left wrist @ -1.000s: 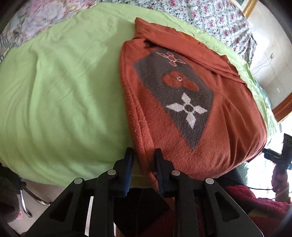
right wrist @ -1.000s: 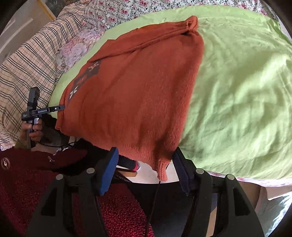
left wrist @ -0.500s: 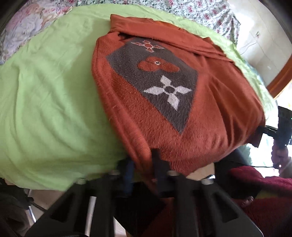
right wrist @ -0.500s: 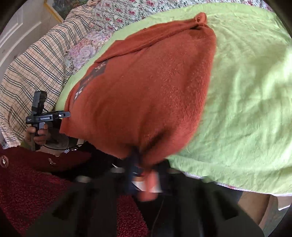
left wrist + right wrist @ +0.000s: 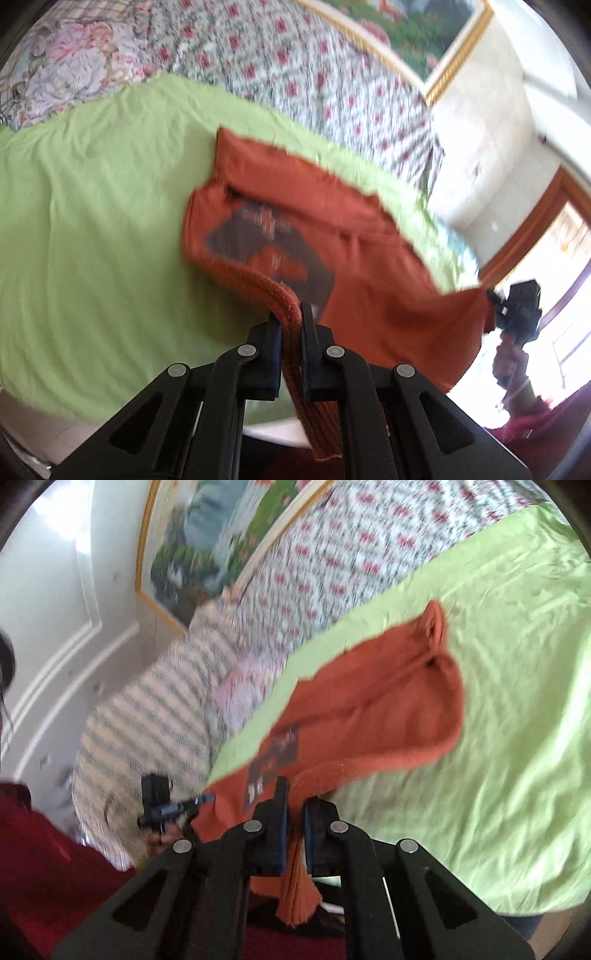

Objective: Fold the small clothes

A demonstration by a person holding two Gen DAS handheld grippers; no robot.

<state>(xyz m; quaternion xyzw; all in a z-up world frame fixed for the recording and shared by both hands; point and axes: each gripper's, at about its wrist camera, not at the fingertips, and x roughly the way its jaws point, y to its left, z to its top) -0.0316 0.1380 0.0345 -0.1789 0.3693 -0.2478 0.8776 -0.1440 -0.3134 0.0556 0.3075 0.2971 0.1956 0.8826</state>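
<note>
A rust-orange knit sweater [image 5: 369, 258] with a grey patterned panel lies on the green sheet [image 5: 92, 240]. Its near hem is lifted off the bed. My left gripper [image 5: 291, 317] is shut on the hem's left corner, and the ribbed edge hangs down between its jaws. My right gripper [image 5: 295, 805] is shut on the hem's right corner. The sweater [image 5: 369, 716] in the right wrist view stretches away toward its collar end on the green sheet [image 5: 498, 738]. Each gripper also shows in the other's view: the right gripper [image 5: 517, 306] and the left gripper [image 5: 166, 805].
Floral bedding [image 5: 295, 62] and a checked blanket [image 5: 147, 720] lie beyond the green sheet. A framed painting [image 5: 207, 535] hangs on the wall. The bed's near edge is just below the grippers. My red clothing [image 5: 44, 867] is at the lower left.
Both grippers have closed on the sweater's near hem and lifted it up and forward. The cameras now tilt up, showing the wall and painting.
</note>
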